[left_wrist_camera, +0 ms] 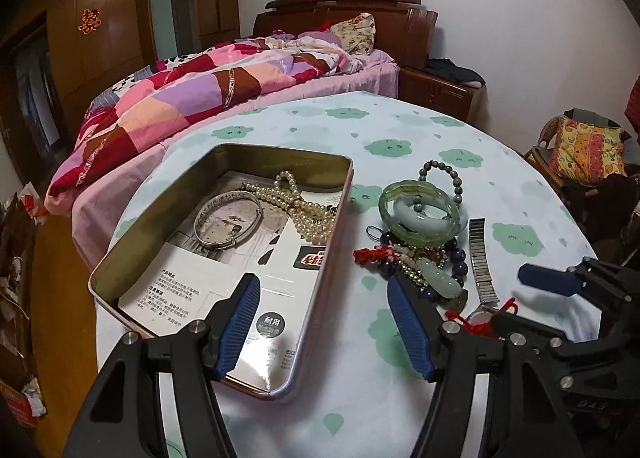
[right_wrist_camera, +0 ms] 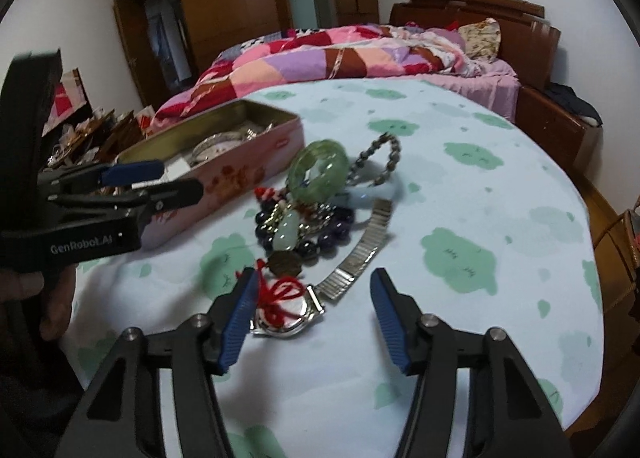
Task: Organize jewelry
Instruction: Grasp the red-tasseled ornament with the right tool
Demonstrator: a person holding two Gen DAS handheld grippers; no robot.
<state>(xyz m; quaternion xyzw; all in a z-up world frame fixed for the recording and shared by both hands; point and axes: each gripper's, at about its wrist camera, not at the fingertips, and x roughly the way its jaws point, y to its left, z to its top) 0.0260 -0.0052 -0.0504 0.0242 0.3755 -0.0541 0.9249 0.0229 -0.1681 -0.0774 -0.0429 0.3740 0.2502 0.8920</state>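
An open tin (left_wrist_camera: 224,150) on the round table holds a silver bangle (left_wrist_camera: 198,232) and a pearl necklace (left_wrist_camera: 308,218). My left gripper (left_wrist_camera: 322,278) stands open, astride the tin's near right wall and holding nothing. To the tin's right lies a jewelry pile: a green bangle (right_wrist_camera: 316,174), a jade pendant (right_wrist_camera: 288,234), dark beads (right_wrist_camera: 332,238) and a grey bead bracelet (right_wrist_camera: 394,154). A silver watch (right_wrist_camera: 296,318) with a metal band (right_wrist_camera: 360,254) and a red cord (right_wrist_camera: 280,294) lies between the fingers of my open right gripper (right_wrist_camera: 316,274), close to the left pad.
The tablecloth (left_wrist_camera: 400,118) is pale blue with green clouds. A bed (left_wrist_camera: 200,98) with a patchwork quilt runs behind the table. A wicker chair with a cushion (left_wrist_camera: 584,150) stands at the right, and a wardrobe (right_wrist_camera: 240,18) at the back. A hand (right_wrist_camera: 52,298) holds the left gripper (right_wrist_camera: 182,178).
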